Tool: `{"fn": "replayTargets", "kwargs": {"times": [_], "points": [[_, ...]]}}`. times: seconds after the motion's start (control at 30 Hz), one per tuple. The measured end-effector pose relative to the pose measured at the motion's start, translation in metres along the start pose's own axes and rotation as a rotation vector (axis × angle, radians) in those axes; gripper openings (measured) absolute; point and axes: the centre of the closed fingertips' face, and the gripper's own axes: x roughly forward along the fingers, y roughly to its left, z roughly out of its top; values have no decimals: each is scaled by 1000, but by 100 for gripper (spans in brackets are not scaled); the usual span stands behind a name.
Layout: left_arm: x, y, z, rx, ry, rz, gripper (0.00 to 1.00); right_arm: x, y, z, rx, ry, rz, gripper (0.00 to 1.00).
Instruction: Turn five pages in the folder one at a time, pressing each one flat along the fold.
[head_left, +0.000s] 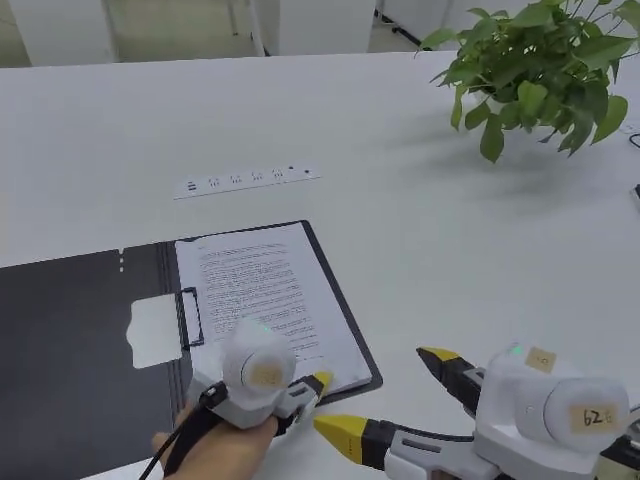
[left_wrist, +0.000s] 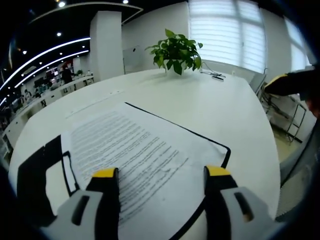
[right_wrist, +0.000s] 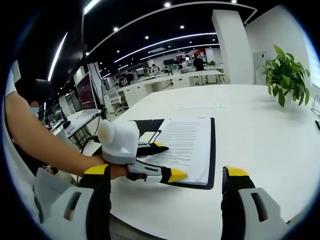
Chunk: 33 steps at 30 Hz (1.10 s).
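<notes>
Yellow-tipped left gripper (left_wrist: 161, 175) points low across the page (left_wrist: 131, 142), jaws apart.

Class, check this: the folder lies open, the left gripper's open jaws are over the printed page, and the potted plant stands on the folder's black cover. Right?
Wrong on one point: the potted plant stands on the white table, well clear of the folder, as the head view shows. The folder does lie open, with the left gripper open over the printed page.
</notes>
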Motion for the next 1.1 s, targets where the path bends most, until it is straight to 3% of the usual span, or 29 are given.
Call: {"fn": "replayTargets", "kwargs": {"times": [0.17,0.27,0.6,0.97,1.1], "points": [[-2,0,0,8,-33,-11,62,2,0,0,5,5,2,92],[-3,-7,-1,8,-39,-33,51,4,-1,-1,7,9,3,91],[-2,-11,-1,8,-68,-46,41,9,-2,-3,15,17,11,91],[-1,5,0,2,-53,-19,8,13,-2,-4,25,27,16,91],[-2,7,0,2,-49,-26,5,16,-2,-4,28,32,26,90]]}}
